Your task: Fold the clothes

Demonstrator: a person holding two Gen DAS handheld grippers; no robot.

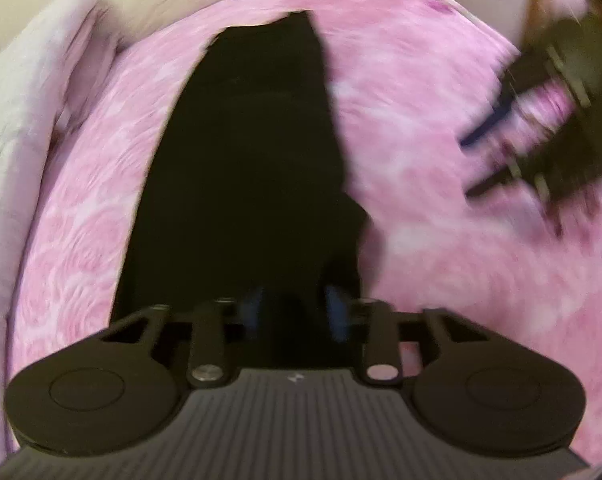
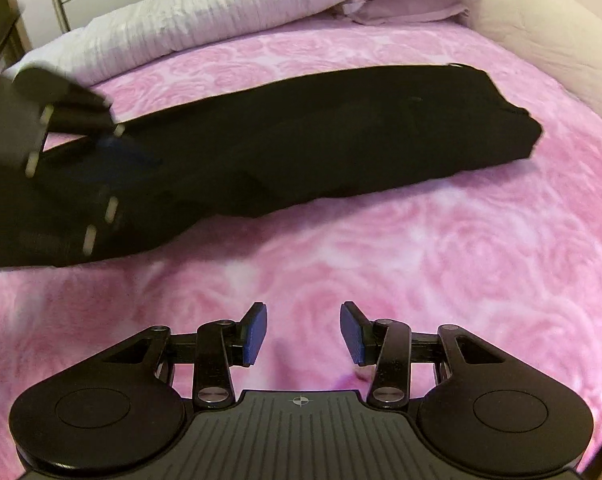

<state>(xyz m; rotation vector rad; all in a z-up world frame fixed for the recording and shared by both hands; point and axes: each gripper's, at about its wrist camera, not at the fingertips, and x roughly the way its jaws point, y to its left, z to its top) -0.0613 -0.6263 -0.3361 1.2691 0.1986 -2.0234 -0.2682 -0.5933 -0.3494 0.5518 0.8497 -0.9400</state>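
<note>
A long black garment [image 2: 301,136] is laid on the pink bedspread [image 2: 421,260], its long axis running away from the left gripper [image 1: 297,308], which is nearer and clamped on its near end. The right gripper [image 2: 303,330] is held apart, empty, beside it.

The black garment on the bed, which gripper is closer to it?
Left. The left gripper is over the black garment's end; the right gripper hovers over bare pink blanket beside it.
</note>
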